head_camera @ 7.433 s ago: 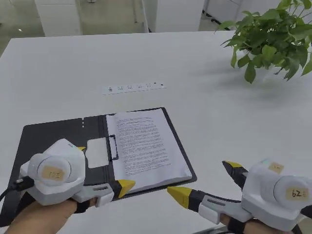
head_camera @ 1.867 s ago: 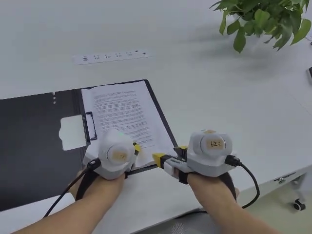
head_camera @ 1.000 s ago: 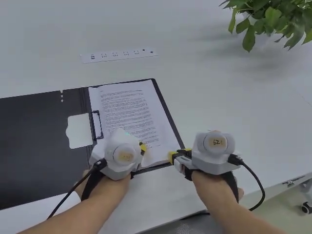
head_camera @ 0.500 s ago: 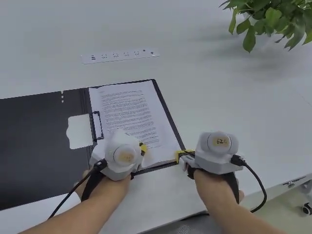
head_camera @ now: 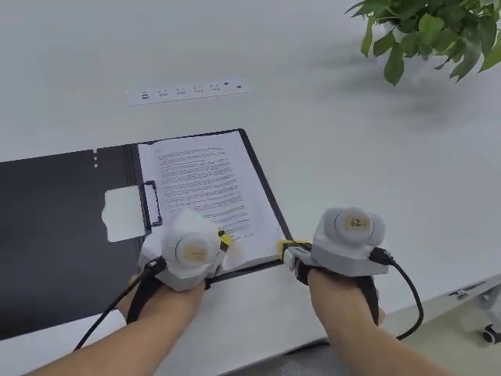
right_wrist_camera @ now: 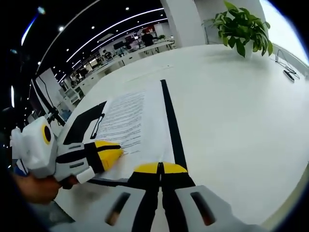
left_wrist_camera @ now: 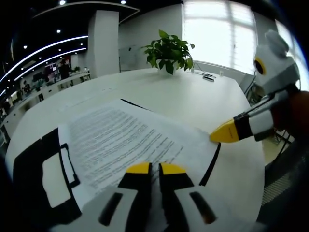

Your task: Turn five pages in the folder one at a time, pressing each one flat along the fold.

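Observation:
A black folder (head_camera: pixel 55 235) lies open on the white table, with a stack of printed pages (head_camera: pixel 203 184) on its right half. My left gripper (head_camera: pixel 225 239) is shut, its yellow tips resting on the lower part of the top page (left_wrist_camera: pixel 120 140), as the left gripper (left_wrist_camera: pixel 150 168) shows in its own view. My right gripper (head_camera: pixel 283 249) is shut with its tips at the pages' lower right corner, by the folder's black edge (right_wrist_camera: pixel 170 121). From the right gripper (right_wrist_camera: pixel 160 167) I cannot tell whether a sheet is pinched.
A metal clip (head_camera: pixel 149 205) and a white card (head_camera: pixel 124 213) sit at the folder's spine. A white power strip (head_camera: pixel 188 91) lies beyond the folder. A potted plant (head_camera: pixel 427 31) stands at the back right. The table's front edge runs just behind my hands.
Since the earliest frame both grippers have shut and come down onto the folder. Over the last two seconds the right gripper slid right to the page corner; the left has stayed put.

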`<state>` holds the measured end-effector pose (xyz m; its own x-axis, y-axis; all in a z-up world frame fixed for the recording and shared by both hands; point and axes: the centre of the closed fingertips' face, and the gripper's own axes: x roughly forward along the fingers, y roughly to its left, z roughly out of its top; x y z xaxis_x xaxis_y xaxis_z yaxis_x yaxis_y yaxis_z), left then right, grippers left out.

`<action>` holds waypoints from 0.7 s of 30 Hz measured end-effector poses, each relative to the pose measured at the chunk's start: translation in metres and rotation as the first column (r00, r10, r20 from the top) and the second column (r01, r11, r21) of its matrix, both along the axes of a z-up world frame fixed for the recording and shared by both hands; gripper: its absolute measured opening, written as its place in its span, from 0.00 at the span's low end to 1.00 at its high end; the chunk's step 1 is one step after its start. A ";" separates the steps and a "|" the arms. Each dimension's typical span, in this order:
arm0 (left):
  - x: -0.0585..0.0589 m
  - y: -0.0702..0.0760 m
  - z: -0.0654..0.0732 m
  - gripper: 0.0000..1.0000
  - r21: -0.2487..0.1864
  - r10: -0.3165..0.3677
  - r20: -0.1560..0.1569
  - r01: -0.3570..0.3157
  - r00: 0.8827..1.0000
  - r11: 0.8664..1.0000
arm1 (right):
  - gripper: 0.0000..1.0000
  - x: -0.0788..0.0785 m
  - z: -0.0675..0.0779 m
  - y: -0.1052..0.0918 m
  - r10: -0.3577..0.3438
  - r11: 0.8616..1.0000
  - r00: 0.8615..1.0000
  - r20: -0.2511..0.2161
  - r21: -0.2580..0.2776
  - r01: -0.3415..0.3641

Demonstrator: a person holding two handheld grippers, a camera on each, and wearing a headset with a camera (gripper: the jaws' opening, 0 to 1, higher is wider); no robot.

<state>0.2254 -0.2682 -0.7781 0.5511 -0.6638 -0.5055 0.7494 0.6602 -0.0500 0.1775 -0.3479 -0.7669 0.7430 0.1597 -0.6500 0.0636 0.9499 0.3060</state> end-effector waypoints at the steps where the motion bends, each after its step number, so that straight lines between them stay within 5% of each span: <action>1: -0.003 -0.001 0.000 0.08 -0.011 -0.013 -0.006 0.013 1.000 1.000 | 0.00 0.000 0.002 0.000 -0.005 1.000 1.000 0.005 0.011 0.004; 12: -0.016 0.013 0.007 0.21 -0.009 -0.026 -0.010 0.026 1.000 1.000 | 0.00 0.001 0.035 0.012 -0.010 0.996 0.997 0.080 0.087 0.003; 21: -0.017 0.042 0.034 0.21 -0.050 0.005 0.032 -0.003 0.999 0.999 | 0.00 -0.001 0.070 0.033 0.023 0.990 0.985 0.168 0.135 -0.046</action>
